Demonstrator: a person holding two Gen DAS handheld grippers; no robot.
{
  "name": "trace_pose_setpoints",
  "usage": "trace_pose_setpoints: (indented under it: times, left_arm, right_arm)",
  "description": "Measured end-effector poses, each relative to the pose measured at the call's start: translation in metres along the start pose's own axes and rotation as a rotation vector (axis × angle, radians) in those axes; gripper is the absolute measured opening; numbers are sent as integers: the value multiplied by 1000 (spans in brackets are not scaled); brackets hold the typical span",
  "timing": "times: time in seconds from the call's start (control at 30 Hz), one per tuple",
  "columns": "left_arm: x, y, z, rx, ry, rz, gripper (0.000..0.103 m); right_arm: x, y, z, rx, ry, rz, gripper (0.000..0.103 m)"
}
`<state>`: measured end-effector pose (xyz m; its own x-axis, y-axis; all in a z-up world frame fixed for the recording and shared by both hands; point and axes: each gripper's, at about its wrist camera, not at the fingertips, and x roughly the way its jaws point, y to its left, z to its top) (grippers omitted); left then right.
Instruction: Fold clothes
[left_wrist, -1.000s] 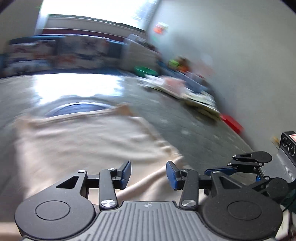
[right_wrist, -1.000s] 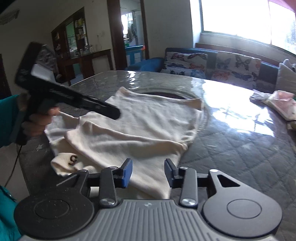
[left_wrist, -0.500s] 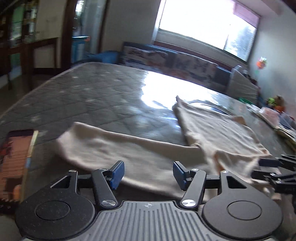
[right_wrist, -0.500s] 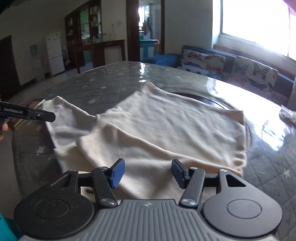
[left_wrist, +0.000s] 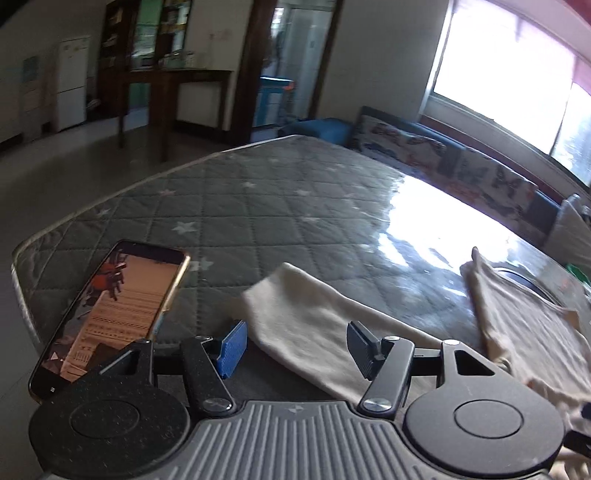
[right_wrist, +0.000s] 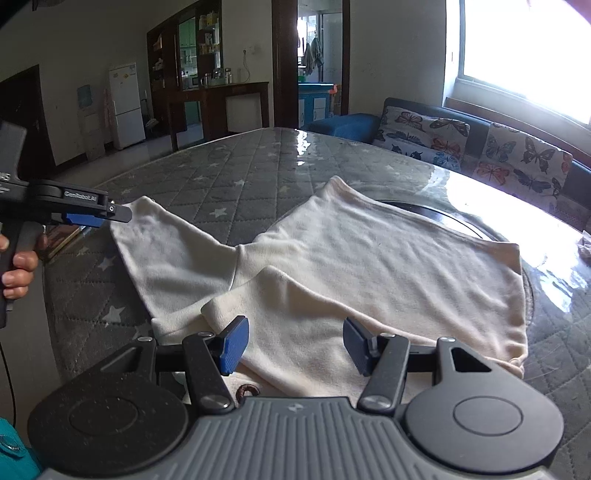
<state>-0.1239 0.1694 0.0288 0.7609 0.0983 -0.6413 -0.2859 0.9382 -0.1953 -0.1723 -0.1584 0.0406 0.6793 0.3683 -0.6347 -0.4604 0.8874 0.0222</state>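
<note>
Right wrist view: one cream garment (right_wrist: 369, 258), one mattress (right_wrist: 251, 173).

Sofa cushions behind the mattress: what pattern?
Butterflies on pale fabric; sofa cushions show best in the right wrist view.

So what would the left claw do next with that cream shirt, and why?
Probably ease the left gripper down and close it on the sleeve. Its jaws have just opened and hold nothing, and that sleeve of the cream shirt lies spread out unfolded.
</note>
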Motion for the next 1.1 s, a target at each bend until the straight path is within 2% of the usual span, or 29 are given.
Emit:
trace_pose_setpoints:
  times: [0.13, 0.2, 0.23, 0.27, 0.3, 0.37, 0.47, 0.6, 0.83, 0.97, 1.1]
  left_arm:
    - [12, 1, 2, -45, 12, 72, 61]
    - [14, 0, 2, -61, 3, 84, 60]
    - [15, -1, 3, -68, 1, 92, 54]
    - [16, -2, 3, -69, 0, 98, 43]
    - [17, -3, 3, -71, 0, 102, 38]
    - [17, -4, 5, -81, 3, 102, 15]
    - [13, -4, 6, -105, 4, 70, 10]
    - [-10, -21, 10, -71, -45, -39, 9]
    - [-53, -81, 18, 51, -83, -350, 8]
    - [-69, -127, 14, 153, -68, -503, 7]
    - [-73, -167, 1, 225, -24, -617, 7]
  right_arm:
    - [-6, 0, -1, 4, -11, -2, 58]
    - [-10, 0, -1, 3, -18, -2, 58]
    - [-13, 0, -2, 7, -24, -2, 58]
    - [-16, -1, -2, 10, -29, -4, 58]
    - [-18, -1, -2, 15, -35, -4, 58]
    - [-22, -4, -3, 27, -47, -7, 58]
    - [-27, -7, -5, 42, -59, -12, 58]
    - [-34, -17, -9, 96, -80, -17, 58]
    - [-48, -41, -19, 185, -112, -52, 58]
    - [-60, -55, -27, 227, -139, -85, 58]
    - [-70, -69, -36, 281, -157, -116, 58]
